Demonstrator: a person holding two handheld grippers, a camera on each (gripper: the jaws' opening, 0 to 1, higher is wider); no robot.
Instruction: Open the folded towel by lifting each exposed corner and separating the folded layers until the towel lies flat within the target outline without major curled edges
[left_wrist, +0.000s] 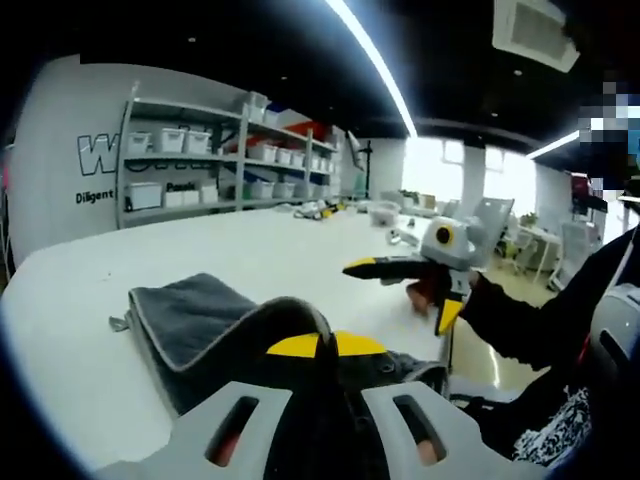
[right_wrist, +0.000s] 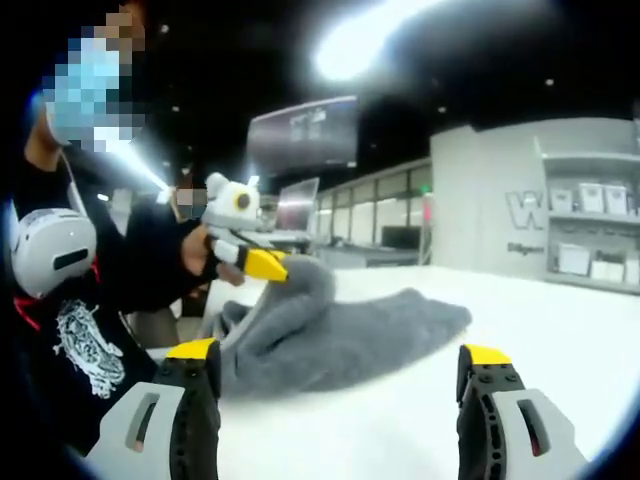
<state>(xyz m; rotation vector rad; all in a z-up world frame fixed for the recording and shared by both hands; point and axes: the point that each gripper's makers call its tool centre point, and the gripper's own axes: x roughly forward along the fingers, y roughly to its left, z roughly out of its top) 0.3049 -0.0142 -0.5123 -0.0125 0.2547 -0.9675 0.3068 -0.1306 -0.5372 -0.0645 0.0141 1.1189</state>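
A grey towel (left_wrist: 190, 320) lies folded on the white table (left_wrist: 70, 300). My left gripper (left_wrist: 320, 345) is shut on a fold of it, and the cloth bunches up over the yellow tips. In the right gripper view the left gripper (right_wrist: 262, 264) holds that part of the towel (right_wrist: 350, 335) raised in a peak, while the rest trails flat to the right. My right gripper (right_wrist: 340, 355) stands open wide, short of the towel, with nothing between its jaws. In the left gripper view the right gripper (left_wrist: 404, 290) hovers open above the table, to the right of the towel.
Shelves with white bins (left_wrist: 200, 160) line the far wall. Small items (left_wrist: 385, 212) sit at the table's far end. A person in a black printed shirt (right_wrist: 90, 350) stands at the table's edge, with a dark sleeve (left_wrist: 530, 320) behind the right gripper.
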